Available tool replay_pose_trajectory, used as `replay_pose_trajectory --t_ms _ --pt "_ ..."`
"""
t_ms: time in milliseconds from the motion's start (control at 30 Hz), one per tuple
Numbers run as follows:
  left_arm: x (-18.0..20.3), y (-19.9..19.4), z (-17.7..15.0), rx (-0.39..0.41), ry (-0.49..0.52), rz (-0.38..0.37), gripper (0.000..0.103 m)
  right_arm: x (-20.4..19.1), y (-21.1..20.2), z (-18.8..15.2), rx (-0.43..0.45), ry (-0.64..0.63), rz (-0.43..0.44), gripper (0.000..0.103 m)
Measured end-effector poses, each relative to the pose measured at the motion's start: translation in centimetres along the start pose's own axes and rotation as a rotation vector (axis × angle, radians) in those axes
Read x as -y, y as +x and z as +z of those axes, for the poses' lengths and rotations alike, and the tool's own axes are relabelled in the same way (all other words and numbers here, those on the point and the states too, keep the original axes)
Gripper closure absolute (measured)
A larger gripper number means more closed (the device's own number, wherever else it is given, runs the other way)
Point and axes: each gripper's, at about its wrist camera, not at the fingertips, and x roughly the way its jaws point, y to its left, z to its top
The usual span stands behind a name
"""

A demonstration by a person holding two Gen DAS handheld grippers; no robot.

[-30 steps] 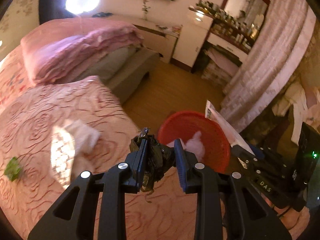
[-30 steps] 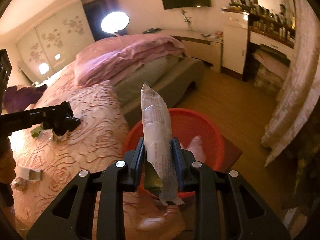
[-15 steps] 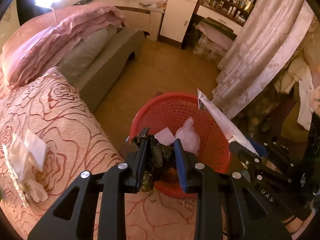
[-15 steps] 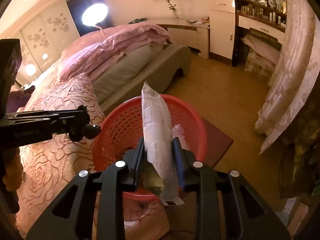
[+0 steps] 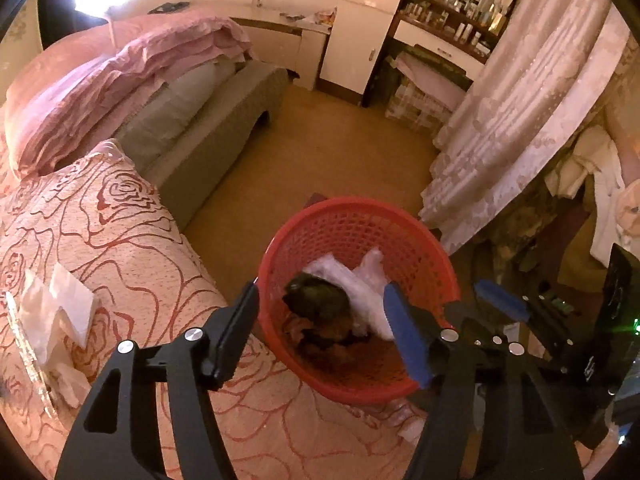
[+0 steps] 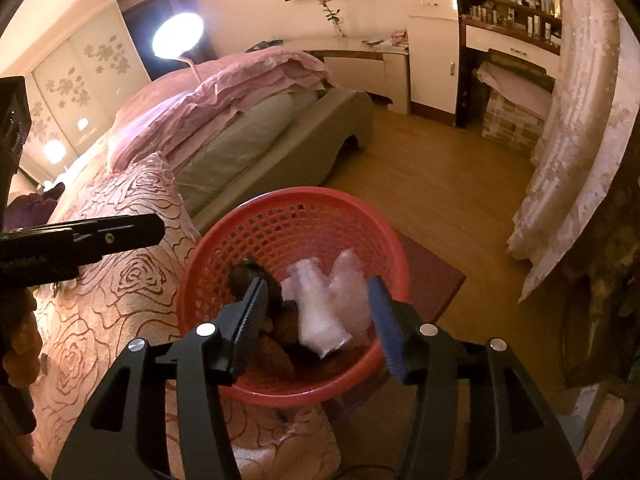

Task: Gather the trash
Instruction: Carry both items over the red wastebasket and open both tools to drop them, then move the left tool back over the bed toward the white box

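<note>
A red mesh trash basket [image 5: 436, 248] [image 6: 384, 224] stands on the floor by the bed's edge. In it lie a crumpled black bag [image 5: 320, 300] [image 6: 244, 276], a pale wrapper [image 5: 352, 288] [image 6: 318, 312] and a clear plastic wad [image 6: 350, 280]. My left gripper [image 5: 322, 340] is open and empty above the basket. My right gripper [image 6: 318, 324] is open and empty above it too. In the left wrist view the right gripper [image 5: 500, 300] shows at right. White tissues [image 5: 56, 316] lie on the bedspread.
The rose-patterned bedspread [image 5: 120, 248] is at left, with a pink duvet [image 5: 120, 88] and a grey bed frame [image 5: 224, 128] behind. Wooden floor [image 5: 340, 152], a lace curtain [image 5: 520, 112] and cluttered shelves [image 5: 440, 12] lie beyond. A dark red mat [image 6: 432, 280] sits under the basket.
Both grippers opened over the basket. The black bag dropped from the left one and the pale wrapper from the right one; both now lie in the basket.
</note>
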Motion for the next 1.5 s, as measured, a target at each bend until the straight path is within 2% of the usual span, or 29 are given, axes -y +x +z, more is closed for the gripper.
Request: replay_pose_trajectory --t_ms 133,467,633,1033,1133,1300,1500 --pt "-0.2 -0.8 -0.5 0.015 -0.005 0.011 0.037 -0.2 -0.6 -0.1 0.012 -0.006 -0.005 0.051" --pt "-1.5 -3.0 -2.1 0.046 -0.037 0.033 0.036 -1.3 -2.9 -1.0 0.047 -0.026 0.000 0.041" --pt "-2.3 -4.6 -3.7 0.081 -0.043 0.067 0.036 -1.8 -4.2 -1.7 0.068 -0.031 0.019 0.038" --pt "-4.8 -7.2 -7.3 0.099 -0.101 0.133 0.036 -3.9 -5.2 -3.2 0.075 -0.068 0.046 0.035" --pt "-5.9 -8.5 -8.0 0.116 -0.120 0.154 0.031 -4.6 -5.5 -3.4 0.081 -0.079 0.060 0.032" --pt "-9.0 -12.1 -9.2 0.165 -0.168 0.202 0.028 -5.7 -5.9 -3.7 0.087 -0.100 0.083 0.032" --pt "-14.4 -15.7 -11.8 0.184 -0.239 0.306 0.026 -6.7 -5.9 -4.3 0.080 -0.119 0.106 0.032"
